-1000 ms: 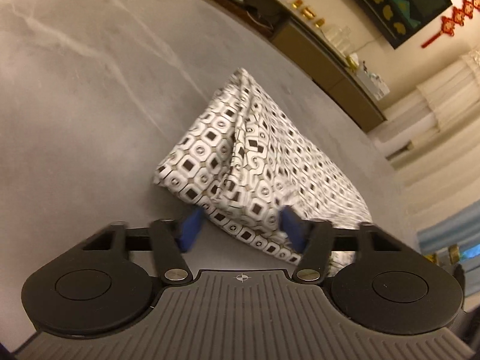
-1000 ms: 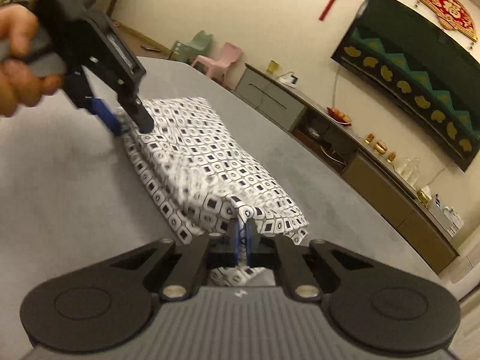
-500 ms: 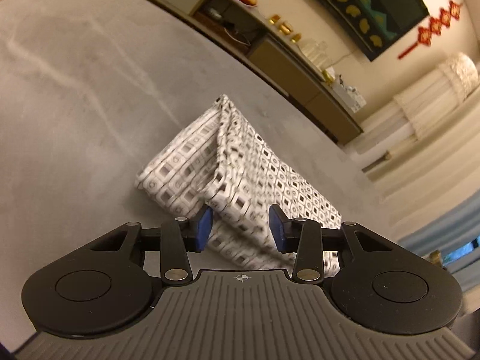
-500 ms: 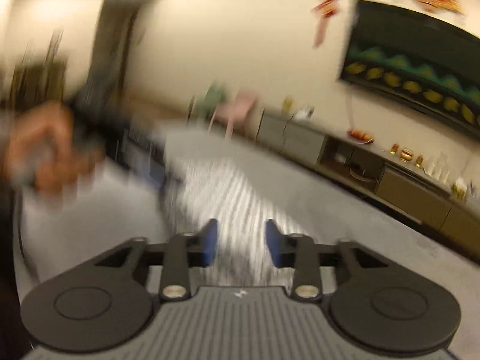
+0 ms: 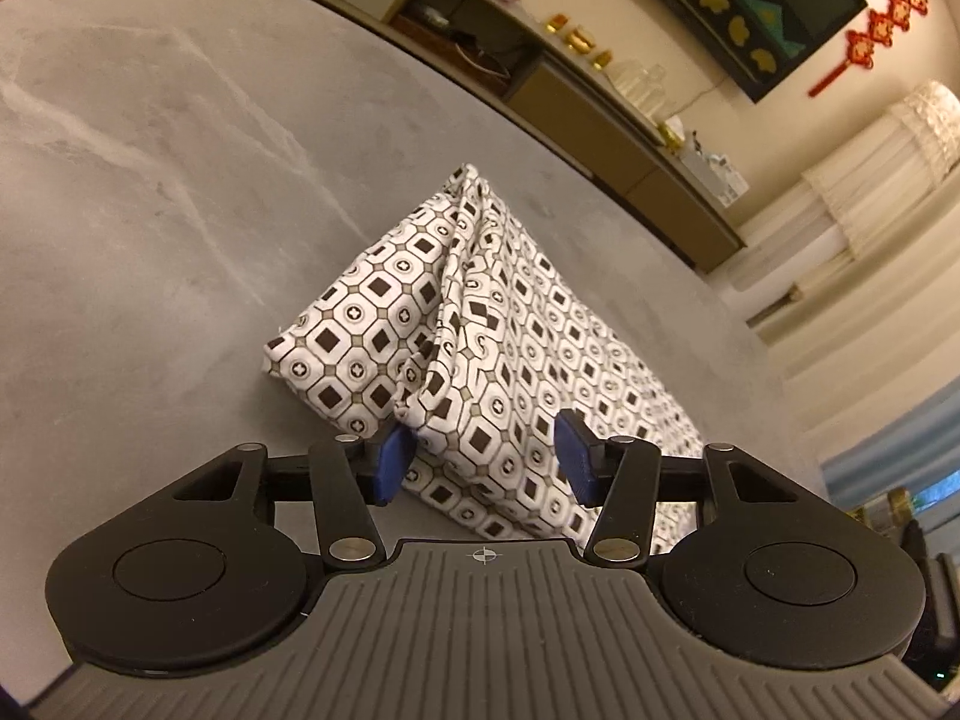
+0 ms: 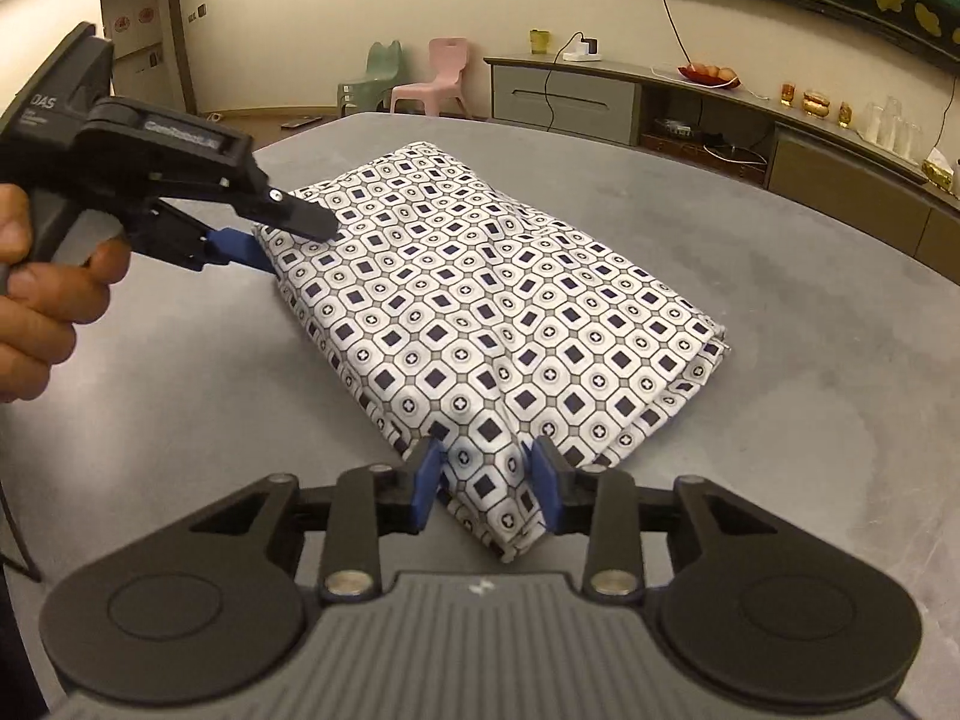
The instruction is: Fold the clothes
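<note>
A white cloth (image 5: 510,330) (image 6: 480,300) printed with dark squares and circles lies folded in a thick rectangle on the grey table (image 5: 150,180) (image 6: 810,390). My left gripper (image 5: 483,456) (image 6: 294,243) straddles the cloth's far left corner. Its jaws are opening a little, with the folded edge between the blue pads. My right gripper (image 6: 485,480) is at the near corner. Its jaws are closing from a wide gap, with the corner of the cloth lying between them, and I see no pinch on it.
A person's hand (image 6: 36,300) holds the left gripper at the table's left. A long low sideboard (image 6: 750,120) (image 5: 600,114) with glasses and a fruit bowl runs along the wall. Small pink (image 6: 441,75) and green (image 6: 375,75) chairs stand beyond the table's far edge.
My right gripper was shut on a raised corner of the cloth; it let go, swung and now sits open around the near corner. The cloth has settled flat. The left gripper has stayed at its corner.
</note>
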{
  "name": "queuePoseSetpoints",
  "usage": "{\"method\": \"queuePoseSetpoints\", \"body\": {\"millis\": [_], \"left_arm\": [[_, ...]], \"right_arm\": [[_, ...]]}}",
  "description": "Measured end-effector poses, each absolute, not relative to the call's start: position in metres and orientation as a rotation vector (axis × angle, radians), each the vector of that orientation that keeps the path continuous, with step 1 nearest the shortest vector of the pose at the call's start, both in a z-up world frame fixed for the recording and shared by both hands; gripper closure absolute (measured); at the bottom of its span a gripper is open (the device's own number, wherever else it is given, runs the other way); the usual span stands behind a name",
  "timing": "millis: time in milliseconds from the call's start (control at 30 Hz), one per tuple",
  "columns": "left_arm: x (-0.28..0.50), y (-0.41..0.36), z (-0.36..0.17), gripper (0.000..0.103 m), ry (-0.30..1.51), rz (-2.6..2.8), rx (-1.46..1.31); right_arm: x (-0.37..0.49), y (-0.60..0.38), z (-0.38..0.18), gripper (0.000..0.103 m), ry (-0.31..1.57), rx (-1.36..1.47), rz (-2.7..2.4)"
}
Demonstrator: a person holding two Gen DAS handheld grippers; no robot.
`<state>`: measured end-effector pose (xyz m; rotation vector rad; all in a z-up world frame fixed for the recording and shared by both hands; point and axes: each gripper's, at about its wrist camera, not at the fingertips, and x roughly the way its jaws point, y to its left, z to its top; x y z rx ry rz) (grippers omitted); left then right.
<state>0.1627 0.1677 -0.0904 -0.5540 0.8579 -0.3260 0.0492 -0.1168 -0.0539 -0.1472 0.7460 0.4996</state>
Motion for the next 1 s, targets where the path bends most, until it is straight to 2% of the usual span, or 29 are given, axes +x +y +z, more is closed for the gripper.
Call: {"method": "queuePoseSetpoints", "body": {"millis": [33, 100, 200, 267, 367, 467, 600, 700, 800, 933, 1000], "left_arm": [[0.163, 0.165, -0.089, 0.087, 0.847, -0.327, -0.524], [0.159, 0.159, -0.079, 0.103, 0.8, -0.33, -0.463], [0.15, 0.159, -0.063, 0.103, 0.724, -0.328, -0.441], [0.153, 0.165, -0.064, 0.103, 0.727, -0.293, -0.461], [0.165, 0.178, -0.1, 0.103, 0.833, -0.209, -0.523], [0.163, 0.181, -0.105, 0.093, 0.825, -0.194, -0.552], [0.162, 0.192, -0.112, 0.092, 0.838, -0.183, -0.606], [0.155, 0.197, -0.102, 0.083, 0.809, -0.153, -0.616], [0.14, 0.208, -0.082, 0.082, 0.752, -0.205, -0.654], [0.125, 0.214, -0.042, 0.08, 0.605, -0.101, -0.475], [0.134, 0.197, -0.037, 0.08, 0.617, -0.14, -0.365]], "right_arm": [[0.05, -0.115, -0.052, 0.069, 0.731, -0.147, 0.492], [0.047, -0.114, -0.043, 0.071, 0.675, -0.141, 0.493], [0.04, -0.112, -0.03, 0.071, 0.6, -0.135, 0.506], [0.043, -0.109, -0.035, 0.071, 0.631, -0.131, 0.522], [0.05, -0.102, -0.059, 0.071, 0.721, -0.15, 0.549], [0.044, -0.098, -0.063, 0.071, 0.711, -0.221, 0.548], [0.045, -0.104, -0.06, 0.07, 0.735, -0.217, 0.544], [0.048, -0.112, -0.055, 0.07, 0.769, -0.235, 0.545], [0.043, -0.134, -0.029, 0.07, 0.699, -0.189, 0.554], [0.059, -0.148, -0.002, 0.068, 0.594, -0.055, 0.509], [0.074, -0.135, -0.006, 0.068, 0.592, -0.041, 0.509]]}}
